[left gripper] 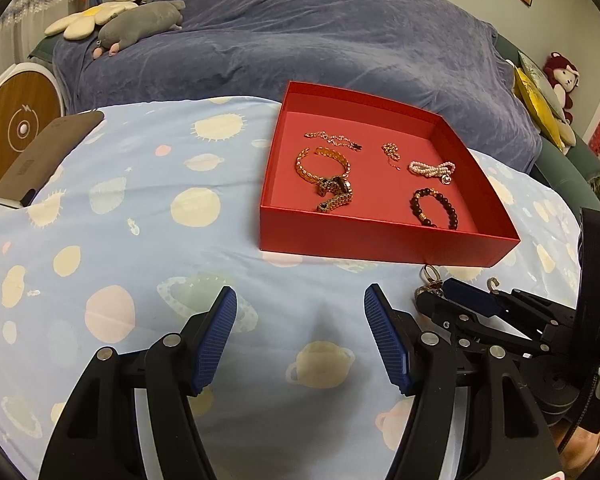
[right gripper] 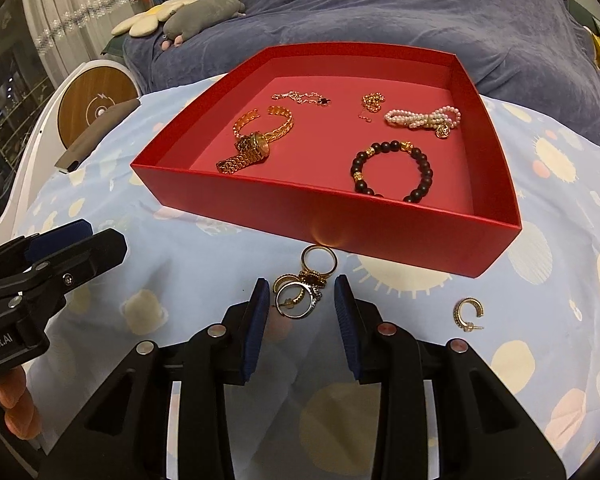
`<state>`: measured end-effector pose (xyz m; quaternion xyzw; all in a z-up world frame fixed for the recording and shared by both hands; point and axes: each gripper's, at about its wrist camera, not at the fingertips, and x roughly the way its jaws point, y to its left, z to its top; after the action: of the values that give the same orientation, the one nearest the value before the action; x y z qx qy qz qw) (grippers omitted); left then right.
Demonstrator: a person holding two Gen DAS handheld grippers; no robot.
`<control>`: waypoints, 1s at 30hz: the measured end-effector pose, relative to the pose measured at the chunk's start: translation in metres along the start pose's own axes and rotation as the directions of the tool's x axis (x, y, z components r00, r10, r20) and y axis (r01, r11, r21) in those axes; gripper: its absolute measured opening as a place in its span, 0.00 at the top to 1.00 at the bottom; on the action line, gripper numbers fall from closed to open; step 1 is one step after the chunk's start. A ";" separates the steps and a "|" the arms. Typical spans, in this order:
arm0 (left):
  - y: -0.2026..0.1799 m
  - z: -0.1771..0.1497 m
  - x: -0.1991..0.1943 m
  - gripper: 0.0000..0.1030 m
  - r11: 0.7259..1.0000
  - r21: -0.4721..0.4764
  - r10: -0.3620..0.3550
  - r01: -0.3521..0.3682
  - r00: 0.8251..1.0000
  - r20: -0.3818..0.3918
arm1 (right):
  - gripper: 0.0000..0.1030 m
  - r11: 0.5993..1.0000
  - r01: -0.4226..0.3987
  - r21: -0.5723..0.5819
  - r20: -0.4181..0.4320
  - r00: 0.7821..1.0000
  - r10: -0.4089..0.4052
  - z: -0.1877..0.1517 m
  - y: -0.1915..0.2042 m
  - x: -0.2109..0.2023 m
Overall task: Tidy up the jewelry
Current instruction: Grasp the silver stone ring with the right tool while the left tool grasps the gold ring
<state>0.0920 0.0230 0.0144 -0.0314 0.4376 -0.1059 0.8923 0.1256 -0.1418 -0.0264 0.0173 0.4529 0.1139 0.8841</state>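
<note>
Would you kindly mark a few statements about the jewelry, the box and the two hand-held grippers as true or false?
1. The dark bead bracelet lies inside the red box. True.
2. The cluster of rings is in the box. False: it lies on the cloth in front of it.
3. The right hand-held gripper straddles the rings, pads not pressing. True.
4. The left hand-held gripper holds a bracelet. False: it is open and empty.
5. A hoop earring lies alone on the cloth. True.

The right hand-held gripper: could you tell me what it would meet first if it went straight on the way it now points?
Probably the cluster of rings on the planet-print cloth, which lies between the open fingers of the right hand-held gripper. The red box stands just beyond it; depth is unclear.
</note>
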 end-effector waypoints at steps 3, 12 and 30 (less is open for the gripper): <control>-0.002 0.000 0.001 0.38 1.000 0.001 -0.005 0.005 1.000 -0.003 | 0.77 1.000 -0.014 0.006 -0.009 1.000 0.014 -0.002 0.000 -0.002; -0.016 0.002 0.005 0.38 0.999 0.017 -0.049 0.049 0.999 -0.011 | 0.77 0.998 -0.056 0.028 -0.020 0.998 0.056 -0.016 -0.004 -0.031; -0.105 0.002 0.061 0.55 0.970 0.209 -0.112 0.122 0.992 -0.062 | 0.78 0.991 0.007 0.134 0.000 1.000 -0.007 -0.030 -0.059 -0.062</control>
<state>0.1124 -0.0925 -0.0159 0.0409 0.4432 -0.2053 0.8716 0.0773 -0.2147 -0.0030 0.0748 0.4595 0.0800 0.8814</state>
